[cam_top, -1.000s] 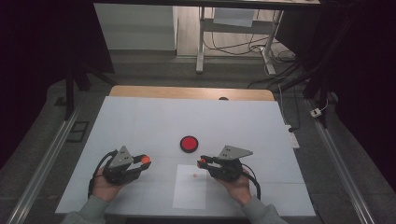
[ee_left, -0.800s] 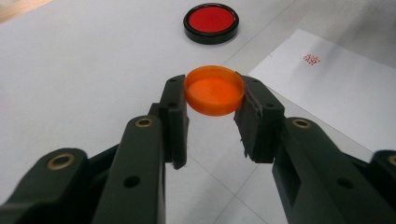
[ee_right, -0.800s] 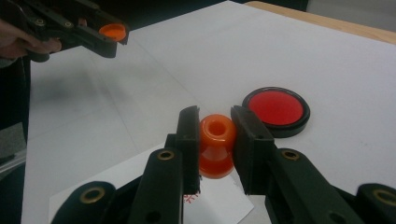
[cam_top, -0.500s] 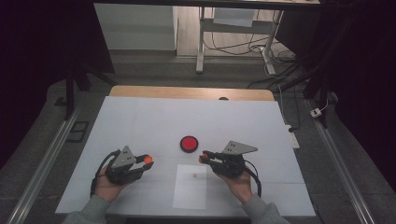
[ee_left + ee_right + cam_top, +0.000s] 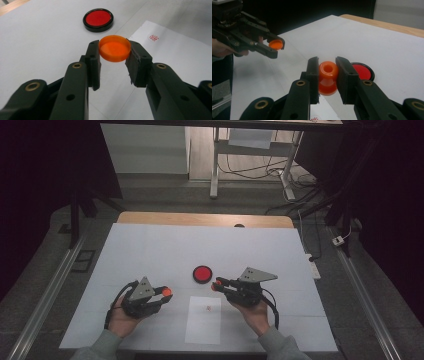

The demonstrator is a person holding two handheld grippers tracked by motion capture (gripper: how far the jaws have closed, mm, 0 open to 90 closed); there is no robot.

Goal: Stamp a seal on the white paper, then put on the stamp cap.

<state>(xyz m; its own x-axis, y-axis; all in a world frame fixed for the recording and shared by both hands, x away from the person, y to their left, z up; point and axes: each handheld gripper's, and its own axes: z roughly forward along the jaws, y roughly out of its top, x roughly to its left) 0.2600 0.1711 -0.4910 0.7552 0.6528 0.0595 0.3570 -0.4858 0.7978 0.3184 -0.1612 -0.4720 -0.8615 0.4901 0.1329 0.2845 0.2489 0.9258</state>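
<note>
Holding an orange cap [image 5: 114,48] by its rim, the left tool [image 5: 161,294] pinches it flat, open side up, clear of the white table [image 5: 150,250]. The right tool [image 5: 219,284] is pressed onto an orange stamp [image 5: 328,77], jaws on its narrow waist, hollow end facing the camera. In the high view the right tool sits just beside the red ink pad [image 5: 202,274], which lies uncovered on the table between the hands; the left tool is well apart from it. White paper sheet [image 5: 204,327] lies in front of the person, with a small red stamp mark [image 5: 153,37] on it. Judging by looks: both orange parts are light, stiff plastic, smooth, likely slippery; best grip is cap rim and stamp waist, as now. Ink face may smear if touched.
</note>
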